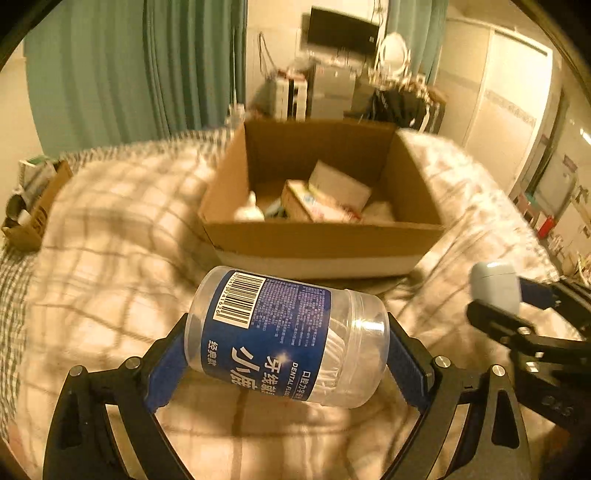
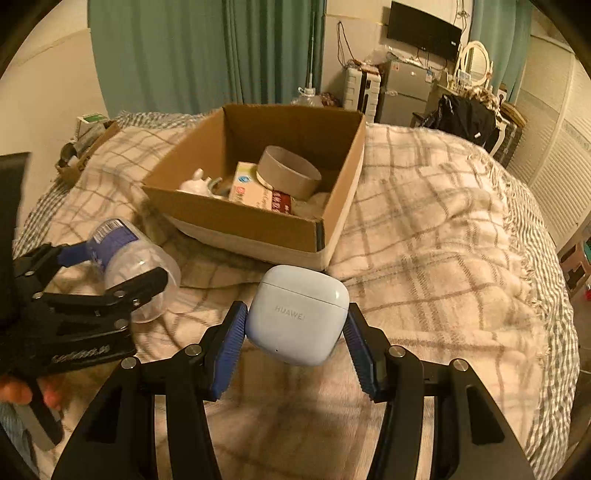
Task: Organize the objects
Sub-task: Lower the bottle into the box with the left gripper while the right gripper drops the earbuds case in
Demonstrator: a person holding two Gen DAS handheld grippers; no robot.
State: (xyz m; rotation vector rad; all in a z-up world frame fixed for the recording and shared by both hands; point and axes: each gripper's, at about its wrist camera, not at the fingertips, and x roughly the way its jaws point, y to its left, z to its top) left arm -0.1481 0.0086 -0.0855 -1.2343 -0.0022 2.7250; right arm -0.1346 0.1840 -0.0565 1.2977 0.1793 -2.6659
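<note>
I see left gripper point(image 1: 286, 354) pinching clear blue-labelled floss jar point(image 1: 286, 334), right gripper point(image 2: 295, 341) pinching pale-blue earbud case point(image 2: 297, 315); open brown cardboard box point(image 2: 258, 229) straight ahead, left nearer.

Teal curtains point(image 2: 207, 51), wall TV point(image 2: 423, 29), fridge point(image 2: 404, 92).

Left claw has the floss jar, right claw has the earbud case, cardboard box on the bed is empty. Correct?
Not quite: the cardboard box isn't empty. The right wrist view shows a paper tube, small cartons and a white figurine inside. Left claw holds the floss jar; right claw holds the earbud case.
</note>
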